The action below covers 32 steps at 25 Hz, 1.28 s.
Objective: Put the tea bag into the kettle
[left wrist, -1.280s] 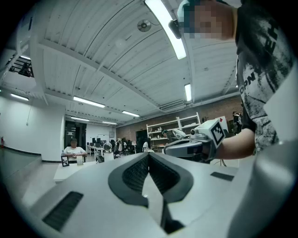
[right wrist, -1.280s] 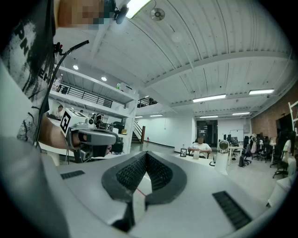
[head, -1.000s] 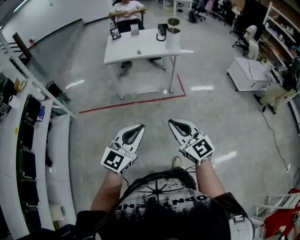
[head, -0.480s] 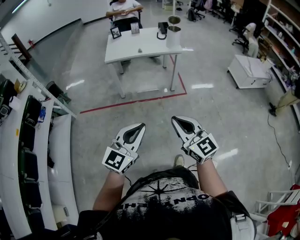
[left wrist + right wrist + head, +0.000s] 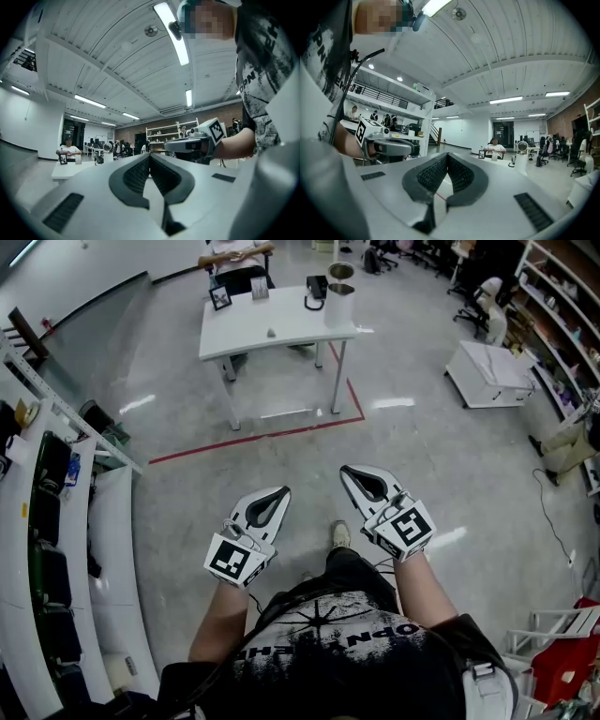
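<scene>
1. Tea bag, if that pale speck is it, lies alone on open tabletop, well apart from both grippers. The task has not begun, by my read.
2. Nearest in, left gripper and right gripper hover level at the waist, side by side. Both are clenched tight, with nothing between the jaws.
3. A shoe shows on the floor between them. The next move, I judge, calls for a walk up to the table, then opening one gripper over the bag.
4. Further out, red tape marks the floor before the table.
5. On the table the bag looks tiny and pale, too small for any detail. Expect something light and limp that wants a fine pinch.
6. At the table's right end sits the kettle, I'd guess the dark handled one. A tall canister is just beside it and a metal cup behind.
7. Two frames stand at the back edge, and a person sits beyond.
</scene>
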{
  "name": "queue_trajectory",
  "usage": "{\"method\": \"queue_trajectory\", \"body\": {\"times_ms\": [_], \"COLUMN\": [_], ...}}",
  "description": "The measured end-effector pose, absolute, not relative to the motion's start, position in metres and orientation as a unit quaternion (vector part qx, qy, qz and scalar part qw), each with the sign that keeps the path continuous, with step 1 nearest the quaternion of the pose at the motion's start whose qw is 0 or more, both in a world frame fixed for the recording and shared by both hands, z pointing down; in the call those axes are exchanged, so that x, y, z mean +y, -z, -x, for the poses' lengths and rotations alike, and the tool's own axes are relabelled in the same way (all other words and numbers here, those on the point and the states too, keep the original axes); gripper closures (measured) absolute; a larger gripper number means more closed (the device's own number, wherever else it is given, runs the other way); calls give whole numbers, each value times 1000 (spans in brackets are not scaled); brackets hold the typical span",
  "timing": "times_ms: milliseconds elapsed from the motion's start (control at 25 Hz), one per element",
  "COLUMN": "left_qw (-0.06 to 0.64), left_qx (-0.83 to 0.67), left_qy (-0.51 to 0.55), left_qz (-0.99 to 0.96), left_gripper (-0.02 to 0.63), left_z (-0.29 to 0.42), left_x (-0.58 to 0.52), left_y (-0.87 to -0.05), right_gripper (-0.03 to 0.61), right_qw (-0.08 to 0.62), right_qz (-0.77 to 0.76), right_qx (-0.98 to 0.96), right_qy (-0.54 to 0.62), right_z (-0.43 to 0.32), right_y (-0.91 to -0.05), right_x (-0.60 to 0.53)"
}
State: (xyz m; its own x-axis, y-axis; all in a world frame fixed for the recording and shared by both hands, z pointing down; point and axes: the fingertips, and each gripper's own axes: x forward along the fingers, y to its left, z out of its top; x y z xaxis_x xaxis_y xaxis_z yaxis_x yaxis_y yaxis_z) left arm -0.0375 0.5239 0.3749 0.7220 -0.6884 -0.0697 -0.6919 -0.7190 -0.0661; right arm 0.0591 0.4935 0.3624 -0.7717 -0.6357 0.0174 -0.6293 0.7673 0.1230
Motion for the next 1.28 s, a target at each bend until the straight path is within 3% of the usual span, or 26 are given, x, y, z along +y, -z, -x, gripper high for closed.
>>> {"method": "queue_trajectory", "body": {"times_ms": [640,1280], "left_qw": [36,43], "left_qx": [377,381], "left_qy": [-14,2], "left_qz": [926,923], "left_gripper": [601,602], "left_z": [38,9], "left_x": [460,319], "left_y": [-385,-379], "right_gripper": [569,569], "right_qw": [32,25], "right_qz": [-325,-293], "right_qx": [-941,-952], "right_qy": [91,91], "right_z": [-54,-68], "right_y": [-363,-360], "right_x": [439,285]}}
